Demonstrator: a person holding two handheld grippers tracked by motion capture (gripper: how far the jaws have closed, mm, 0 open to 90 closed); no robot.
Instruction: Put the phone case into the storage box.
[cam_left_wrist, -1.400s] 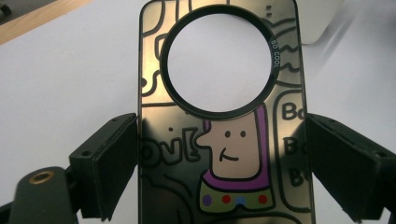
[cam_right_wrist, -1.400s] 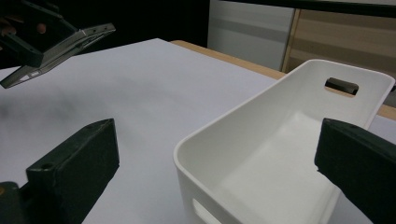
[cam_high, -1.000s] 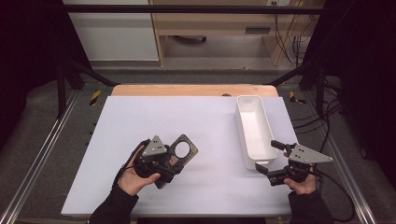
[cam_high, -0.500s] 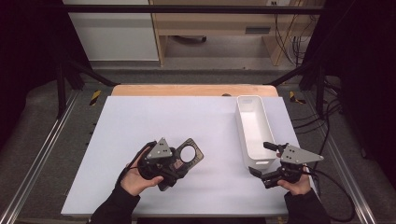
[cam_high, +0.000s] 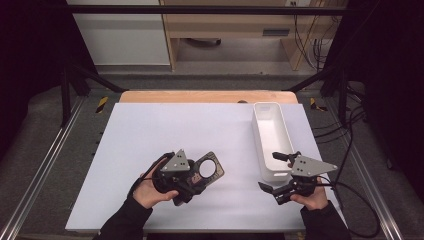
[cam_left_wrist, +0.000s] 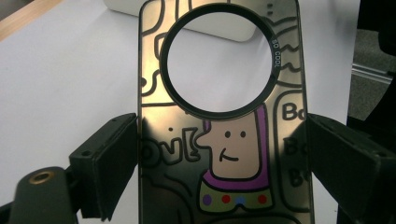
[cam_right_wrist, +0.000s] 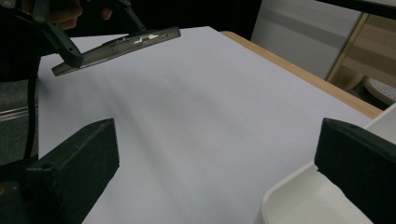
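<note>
A dark phone case (cam_high: 209, 169) with a big round hole and a cartoon print is held just above the white table by my left gripper (cam_high: 196, 176). In the left gripper view the case (cam_left_wrist: 233, 154) stands between the two jaws, which press on its long edges; my left gripper (cam_left_wrist: 222, 140) is shut on it. My right gripper (cam_high: 270, 171) stands open by the near end of the white tray (cam_high: 256, 135), nothing between its jaws. In the right gripper view my right gripper (cam_right_wrist: 219, 140) faces the case (cam_right_wrist: 121, 44), seen edge-on at the far left.
The long white tray (cam_right_wrist: 299, 196) lies at the table's right side and looks empty. A wooden strip (cam_high: 200, 96) runs along the table's far edge. Metal rails flank both sides. A cable (cam_high: 360, 220) trails from the right gripper.
My left gripper has carried the case a little to the right and nearer. My right gripper has shifted left toward the tray's near end, still open.
</note>
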